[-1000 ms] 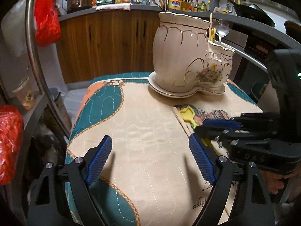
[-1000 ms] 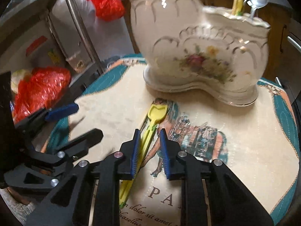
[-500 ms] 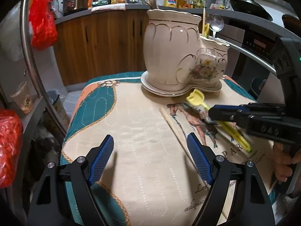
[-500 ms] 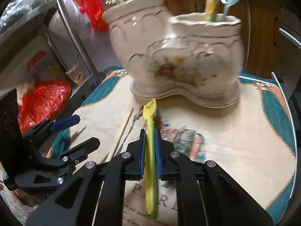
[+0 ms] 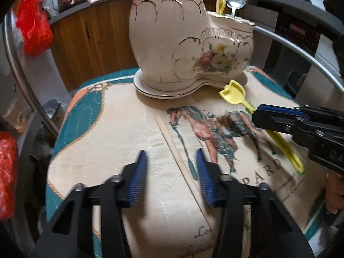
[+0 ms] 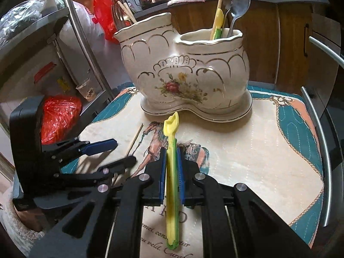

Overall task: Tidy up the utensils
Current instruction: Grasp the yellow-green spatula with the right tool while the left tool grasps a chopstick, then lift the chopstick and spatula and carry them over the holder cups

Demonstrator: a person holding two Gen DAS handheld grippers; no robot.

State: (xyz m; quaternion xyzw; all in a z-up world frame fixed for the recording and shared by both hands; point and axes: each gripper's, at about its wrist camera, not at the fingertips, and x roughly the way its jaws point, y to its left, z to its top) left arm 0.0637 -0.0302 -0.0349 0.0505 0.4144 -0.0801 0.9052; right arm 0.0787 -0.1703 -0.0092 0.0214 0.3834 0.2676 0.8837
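Note:
My right gripper point(image 6: 171, 167) is shut on a yellow plastic spoon point(image 6: 171, 142) and holds it above the mat, bowl end toward the cream ceramic utensil holder point(image 6: 185, 75). In the left wrist view the spoon point(image 5: 233, 91) and right gripper point(image 5: 271, 118) sit at the right. My left gripper point(image 5: 172, 180) is open, its jaws on either side of a wooden chopstick point(image 5: 178, 157) lying on the mat. The chopstick also shows in the right wrist view point(image 6: 135, 139). The holder's point(image 5: 189, 40) low compartment has a metal spoon point(image 6: 237, 6), a chopstick and a yellow utensil.
The quilted horse-print mat point(image 5: 111, 142) covers a small table. A curved metal rail point(image 6: 324, 150) runs along the right edge. Red plastic bags point(image 6: 60, 116) and a shelf stand to the left. Wooden cabinets point(image 5: 94, 36) are behind.
My right gripper closed on the yellow spoon and lifted it off the mat. My left gripper moved over the chopstick and its jaws narrowed.

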